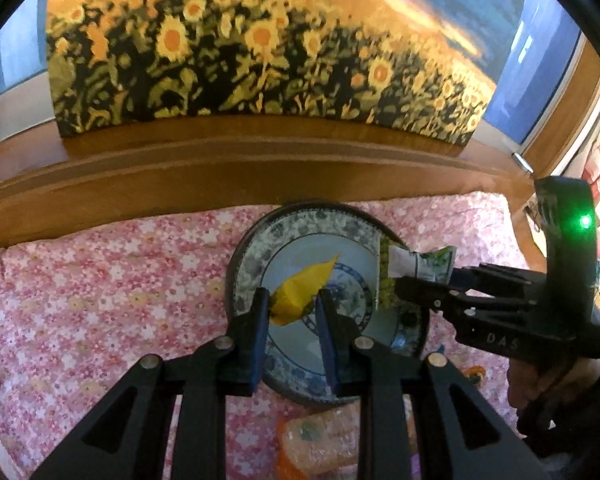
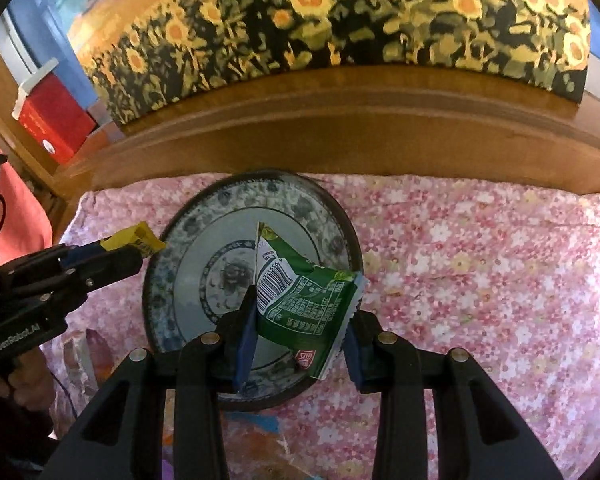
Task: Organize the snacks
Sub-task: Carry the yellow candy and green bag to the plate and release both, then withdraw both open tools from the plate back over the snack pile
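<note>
Left wrist view. One small yellow foil snack packet (image 1: 300,292) is pinched between the blue pads of the left gripper (image 1: 292,304), above one round blue-and-white patterned ceramic plate (image 1: 320,220). One green-and-white printed snack sachet (image 1: 416,268) is clamped by the right gripper (image 1: 404,284) over the plate's right rim. One orange-wrapped snack (image 1: 320,440) is seen below the plate. The plate is set on a pink floral quilted cloth (image 1: 100,300), backed by a wooden ledge (image 1: 220,168) and a sunflower painting (image 1: 240,64).

Right wrist view. The sachet (image 2: 304,300) is gripped over the plate (image 2: 260,192); the packet (image 2: 140,238) is held at its left rim. One red box (image 2: 52,124) is stored on the ledge. Both grippers are angled steeply downward.
</note>
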### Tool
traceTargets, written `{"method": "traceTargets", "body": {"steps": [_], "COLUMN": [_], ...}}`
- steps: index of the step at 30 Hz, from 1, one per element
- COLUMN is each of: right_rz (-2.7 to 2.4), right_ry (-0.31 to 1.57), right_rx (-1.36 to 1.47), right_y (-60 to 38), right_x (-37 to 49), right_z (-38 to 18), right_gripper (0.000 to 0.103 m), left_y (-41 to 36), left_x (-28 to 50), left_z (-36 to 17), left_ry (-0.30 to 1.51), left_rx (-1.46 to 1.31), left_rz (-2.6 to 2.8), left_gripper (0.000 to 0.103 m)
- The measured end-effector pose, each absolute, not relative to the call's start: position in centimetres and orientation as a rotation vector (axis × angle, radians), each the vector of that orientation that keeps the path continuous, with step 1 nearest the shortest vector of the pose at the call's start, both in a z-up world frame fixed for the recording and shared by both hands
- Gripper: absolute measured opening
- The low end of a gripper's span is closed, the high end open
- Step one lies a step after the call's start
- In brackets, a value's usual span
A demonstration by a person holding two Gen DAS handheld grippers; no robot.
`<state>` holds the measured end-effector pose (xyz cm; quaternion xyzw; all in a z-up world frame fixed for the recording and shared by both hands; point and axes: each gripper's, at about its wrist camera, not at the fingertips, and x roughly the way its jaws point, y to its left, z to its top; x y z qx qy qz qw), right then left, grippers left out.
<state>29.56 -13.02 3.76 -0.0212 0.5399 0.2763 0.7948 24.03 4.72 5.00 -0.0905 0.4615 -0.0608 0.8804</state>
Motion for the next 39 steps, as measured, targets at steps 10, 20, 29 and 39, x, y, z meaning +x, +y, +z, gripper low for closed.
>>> {"method": "traceTargets", "body": {"steps": [10, 20, 29, 39], "right_rz": [0.584, 0.538, 0.506, 0.447], "right_ry": [1.17, 1.083, 0.99, 0.945], "right_rx": [-0.063, -0.038, -0.067, -0.039], "right_y": [-12.4, -14.1, -15.3, -16.8], "right_x": [29.8, 29.7, 29.4, 28.2], "right_z": [3.4, 5.2, 8.6, 10.7], "right_gripper": [0.038, 0.049, 0.05, 0.05], "left_y": [5.4, 7.1, 8.1, 7.9], "left_x": [25.3, 25.4, 24.3, 22.3], "left_z": [3.2, 3.1, 4.6, 7.0], "left_ry": [1.024, 1.073, 1.032, 0.986], "left_rx": [-0.264, -0.379, -0.419, -0.393], "left_rz": [-0.151, -0.13, -0.111, -0.13], "left_gripper": [0.024, 0.034, 0.04, 0.04]}}
